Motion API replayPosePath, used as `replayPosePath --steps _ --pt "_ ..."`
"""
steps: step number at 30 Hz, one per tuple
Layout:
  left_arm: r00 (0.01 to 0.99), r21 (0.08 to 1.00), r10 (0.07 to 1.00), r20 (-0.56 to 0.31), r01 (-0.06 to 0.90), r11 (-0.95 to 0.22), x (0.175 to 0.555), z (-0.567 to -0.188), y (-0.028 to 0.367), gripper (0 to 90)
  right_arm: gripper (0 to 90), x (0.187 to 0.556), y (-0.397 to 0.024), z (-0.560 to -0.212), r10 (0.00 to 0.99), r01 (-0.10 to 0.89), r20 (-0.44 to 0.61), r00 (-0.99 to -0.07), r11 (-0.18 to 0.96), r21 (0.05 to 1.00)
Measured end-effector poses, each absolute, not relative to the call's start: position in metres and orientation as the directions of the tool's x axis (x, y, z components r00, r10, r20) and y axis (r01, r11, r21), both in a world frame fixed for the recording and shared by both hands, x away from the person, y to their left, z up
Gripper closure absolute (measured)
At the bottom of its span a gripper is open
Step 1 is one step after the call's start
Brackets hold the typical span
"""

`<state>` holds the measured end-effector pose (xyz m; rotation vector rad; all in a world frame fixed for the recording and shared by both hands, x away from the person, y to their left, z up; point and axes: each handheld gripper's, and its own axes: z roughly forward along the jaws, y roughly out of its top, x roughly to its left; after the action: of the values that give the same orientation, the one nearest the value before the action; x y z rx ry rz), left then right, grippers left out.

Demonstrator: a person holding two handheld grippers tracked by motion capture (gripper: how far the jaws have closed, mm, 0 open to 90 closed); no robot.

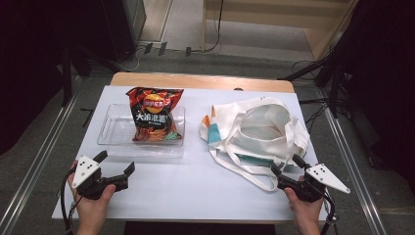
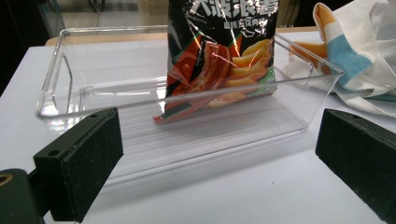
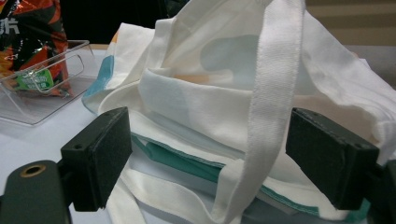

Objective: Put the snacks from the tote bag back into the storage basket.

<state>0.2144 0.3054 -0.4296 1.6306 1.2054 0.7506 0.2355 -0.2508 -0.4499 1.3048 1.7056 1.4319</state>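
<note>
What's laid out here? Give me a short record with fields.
surface: white table
container: clear plastic tray, far left
in container: bag of crisps, propped up
beside it: white canvas tote bag, lying slumped with its mouth open
left tool: open, short of the tray
right tool: open, at the tote's strap

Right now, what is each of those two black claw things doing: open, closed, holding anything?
Left gripper: open, empty, facing the clear plastic tray.
Right gripper: open, holding nothing, at the white cloth tote bag.
</note>
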Motion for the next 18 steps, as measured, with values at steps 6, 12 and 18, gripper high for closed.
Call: replayPosePath --steps 6,12,18 --pt "0.315 0.924 0.948 -0.033 0.37 -0.091 0.208 -0.432 0.312 1.0 15.1 0.232 -0.259 -0.451 0.918 0.316 0.166 -0.361 -0.047 0.948" --pt "0.306 0.923 0.951 -0.037 0.376 -0.085 0.205 -0.436 0.322 1.0 15.1 0.228 -0.269 -0.454 0.921 0.31 0.171 -0.351 -0.058 0.949" --pt "0.294 0.924 0.955 -0.044 0.376 -0.073 0.205 -0.437 0.329 1.1 15.1 0.225 -0.279 -0.457 0.922 0.309 0.18 -0.342 -0.07 0.948"
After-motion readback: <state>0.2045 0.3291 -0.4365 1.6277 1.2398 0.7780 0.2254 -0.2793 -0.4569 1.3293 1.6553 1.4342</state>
